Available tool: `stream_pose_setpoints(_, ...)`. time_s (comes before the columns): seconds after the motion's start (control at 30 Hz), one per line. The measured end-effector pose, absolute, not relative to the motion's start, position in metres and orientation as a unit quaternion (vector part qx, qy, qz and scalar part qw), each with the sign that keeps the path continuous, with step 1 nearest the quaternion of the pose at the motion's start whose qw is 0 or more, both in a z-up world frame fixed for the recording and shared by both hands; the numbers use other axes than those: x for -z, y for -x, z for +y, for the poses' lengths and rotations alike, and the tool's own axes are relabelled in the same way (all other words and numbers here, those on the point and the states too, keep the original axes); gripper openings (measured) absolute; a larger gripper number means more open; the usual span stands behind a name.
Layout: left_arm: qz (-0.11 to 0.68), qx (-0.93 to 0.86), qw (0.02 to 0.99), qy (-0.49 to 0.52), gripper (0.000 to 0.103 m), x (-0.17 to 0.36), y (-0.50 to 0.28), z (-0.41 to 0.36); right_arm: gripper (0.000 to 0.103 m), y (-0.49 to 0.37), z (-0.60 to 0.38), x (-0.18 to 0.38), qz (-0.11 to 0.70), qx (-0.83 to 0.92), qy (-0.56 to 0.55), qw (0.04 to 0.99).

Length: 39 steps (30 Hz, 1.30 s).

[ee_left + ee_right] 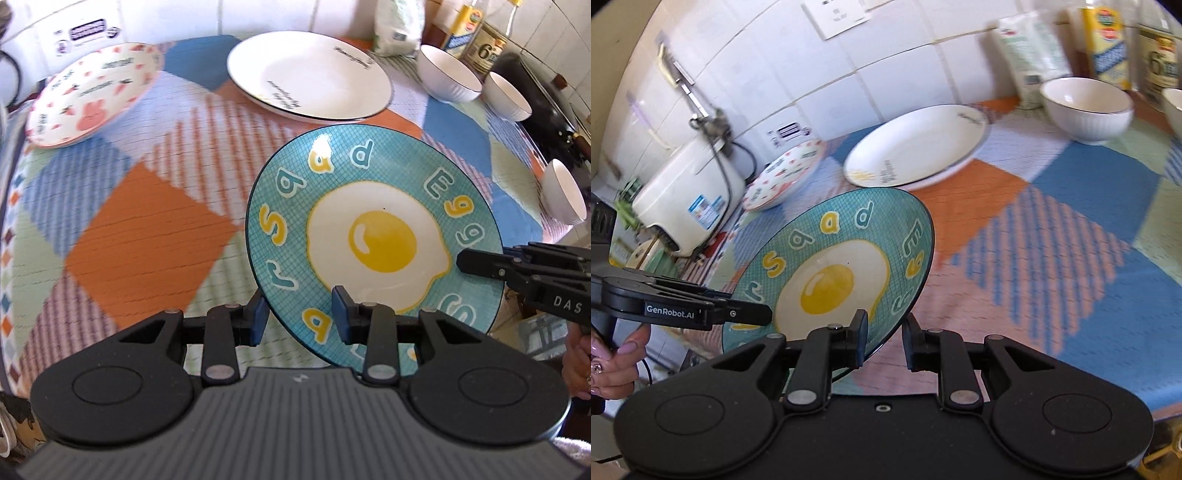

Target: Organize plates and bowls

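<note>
A teal plate with a fried-egg picture (376, 240) hangs tilted above the table, also in the right wrist view (834, 273). My left gripper (301, 319) straddles its near rim, one blue pad on each face. My right gripper (884, 341) straddles the opposite rim the same way. A white oval plate (310, 74) and a pink rabbit plate (92, 92) lie at the back. Three white bowls (448, 74) (508, 96) (563, 194) stand at the right.
The table has a patchwork cloth (147, 240). Oil bottles (480, 33) and a white bag (400, 26) stand by the tiled wall. A dark wok (535, 107) is at far right. A white rice cooker (687, 199) stands at far left.
</note>
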<state>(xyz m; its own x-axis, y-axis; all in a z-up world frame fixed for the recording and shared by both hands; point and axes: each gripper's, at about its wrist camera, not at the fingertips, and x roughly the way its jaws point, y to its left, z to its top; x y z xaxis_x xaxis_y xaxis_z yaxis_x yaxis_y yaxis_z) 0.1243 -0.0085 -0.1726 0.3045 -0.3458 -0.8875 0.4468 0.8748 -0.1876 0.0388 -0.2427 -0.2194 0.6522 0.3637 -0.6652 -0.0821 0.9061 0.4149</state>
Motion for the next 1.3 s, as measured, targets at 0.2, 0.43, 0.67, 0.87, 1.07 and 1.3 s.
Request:
stream_pose_setpoints(0.2, 0.542, 0.255, 0.798, -0.061, 0.035, 0.181, -0.141, -0.032, 0.025, -0.036, -0.256, 0.23, 0.405, -0.094, -0.179, 0.891)
stream_pose_setpoints(0.43, 0.563, 0.253, 0.785, -0.056, 0.035, 0.191, -0.144, -0.04, 0.026, -0.039, -0.259, 0.232, 0.405, -0.075, -0.146, 0.899)
stream_pose_setpoints(0.67, 0.625, 0.212, 0.751, 0.02, 0.038, 0.196, -0.155, -0.041, 0.025, -0.045, -0.255, 0.233, 0.415, -0.03, -0.102, 0.903)
stream_pose_setpoints(0.87, 0.604, 0.2, 0.771, -0.021, 0.041, 0.17, -0.144, -0.041, 0.029, -0.032, -0.257, 0.221, 0.397, -0.007, -0.099, 0.912)
stream_pose_setpoints(1.07, 0.514, 0.226, 0.814, -0.15, 0.043, 0.134, -0.114, -0.054, 0.038, -0.017, -0.25, 0.189, 0.355, -0.016, -0.094, 0.93)
stream_pose_setpoints(1.3, 0.509, 0.234, 0.815, -0.147, 0.048, 0.11, -0.105, -0.044, 0.054, -0.003, -0.229, 0.153, 0.303, -0.031, -0.077, 0.949)
